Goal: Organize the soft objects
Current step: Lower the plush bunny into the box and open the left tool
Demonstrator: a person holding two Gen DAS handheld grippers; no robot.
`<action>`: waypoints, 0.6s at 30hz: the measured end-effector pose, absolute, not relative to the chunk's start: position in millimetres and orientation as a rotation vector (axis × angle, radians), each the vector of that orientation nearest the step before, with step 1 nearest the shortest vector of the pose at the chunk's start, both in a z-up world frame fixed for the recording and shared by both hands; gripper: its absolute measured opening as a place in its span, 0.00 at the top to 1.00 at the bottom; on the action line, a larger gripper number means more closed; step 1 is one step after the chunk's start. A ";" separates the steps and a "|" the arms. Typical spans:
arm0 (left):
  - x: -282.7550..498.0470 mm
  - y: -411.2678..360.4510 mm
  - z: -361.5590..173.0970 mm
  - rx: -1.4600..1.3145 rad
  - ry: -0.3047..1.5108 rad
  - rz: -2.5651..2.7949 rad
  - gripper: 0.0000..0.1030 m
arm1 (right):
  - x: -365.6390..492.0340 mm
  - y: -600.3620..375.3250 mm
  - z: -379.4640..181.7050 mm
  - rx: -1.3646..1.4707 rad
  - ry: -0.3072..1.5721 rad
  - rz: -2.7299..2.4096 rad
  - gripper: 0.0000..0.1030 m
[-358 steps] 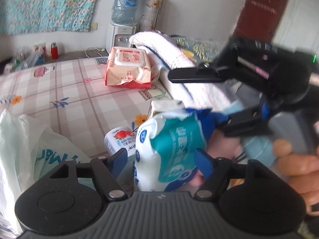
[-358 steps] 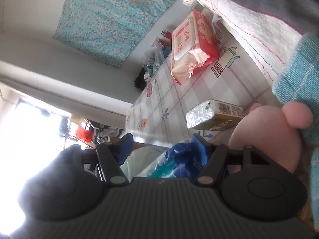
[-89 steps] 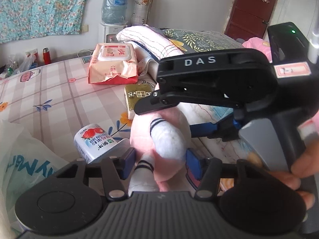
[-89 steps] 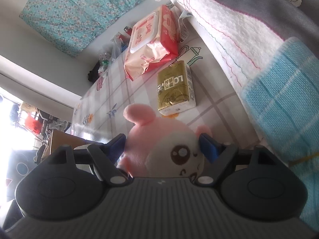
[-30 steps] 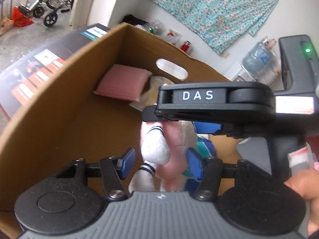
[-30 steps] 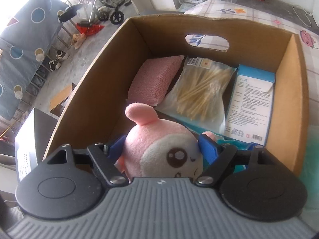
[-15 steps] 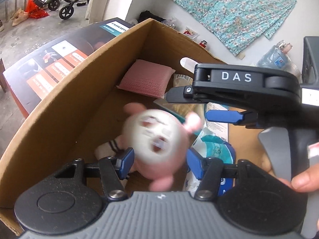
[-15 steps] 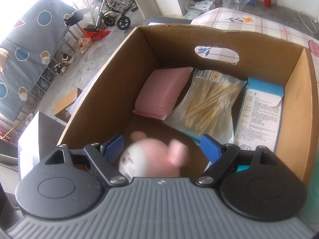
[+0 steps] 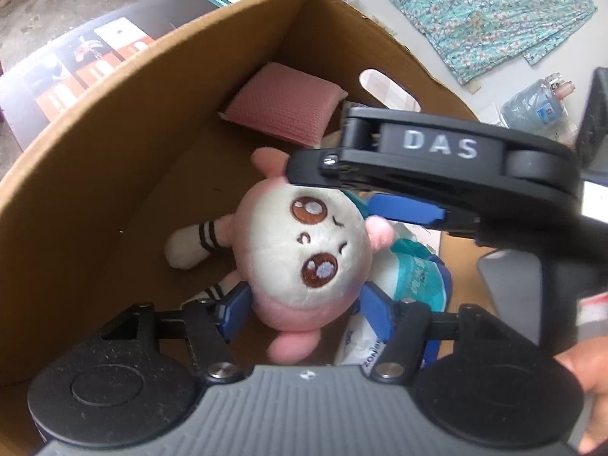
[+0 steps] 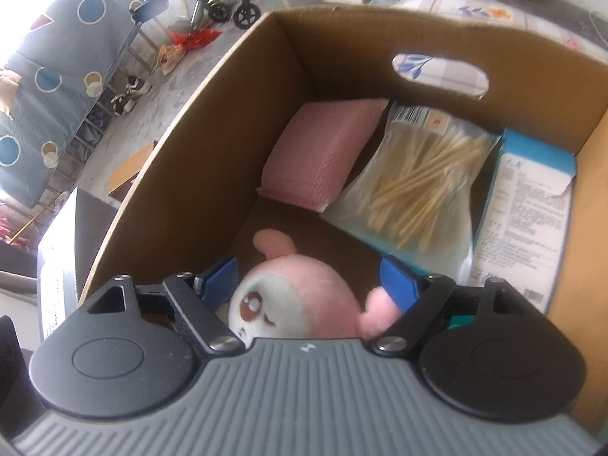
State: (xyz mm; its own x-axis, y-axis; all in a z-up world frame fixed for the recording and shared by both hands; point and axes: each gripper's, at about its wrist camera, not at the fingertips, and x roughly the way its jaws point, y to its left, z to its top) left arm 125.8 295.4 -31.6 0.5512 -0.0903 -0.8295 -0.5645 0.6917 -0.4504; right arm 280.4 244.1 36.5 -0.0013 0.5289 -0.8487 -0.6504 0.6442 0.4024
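My left gripper is hanging over the cardboard box, pointing steeply down into it, and its blue pads are standing apart on either side of the pink plush toy without pressing on it; those jaws have just been opening, with the toy between them but loose. My right gripper is hovering above the same box, its jaws spread wide and gripping nothing, the toy's head showing in the gap below them. In the left wrist view that right gripper is crossing in from the right, just above the toy.

The plush toy is lying on the box floor, face up, one white striped leg stretching toward the left wall. It is leaning against a teal and white tissue pack at its right side. Farther in, a pink cushion is resting against the far wall under the handle cutout. Beside the cushion a clear bag of cotton swabs is lying, and next to that a blue and white carton is sitting against the right wall. My hand is showing at the right edge, gripping the right tool's handle.
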 end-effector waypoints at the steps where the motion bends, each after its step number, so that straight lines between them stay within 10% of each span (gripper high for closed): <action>1: 126.6 294.8 -32.1 -0.790 0.966 0.298 0.38 | 281.5 244.5 34.9 -0.108 1.281 0.937 0.24; 18: 136.2 287.7 -46.1 -0.866 0.989 0.201 0.40 | 284.3 231.3 49.6 -0.140 1.230 0.985 0.29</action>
State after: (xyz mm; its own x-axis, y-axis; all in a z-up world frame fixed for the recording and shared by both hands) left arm 136.2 287.7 -46.1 0.5617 -0.2220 -0.7970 -0.5155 0.6595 -0.5471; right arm 284.3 231.3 49.6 -0.0034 0.5527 -0.8334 -0.6923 0.6001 0.4008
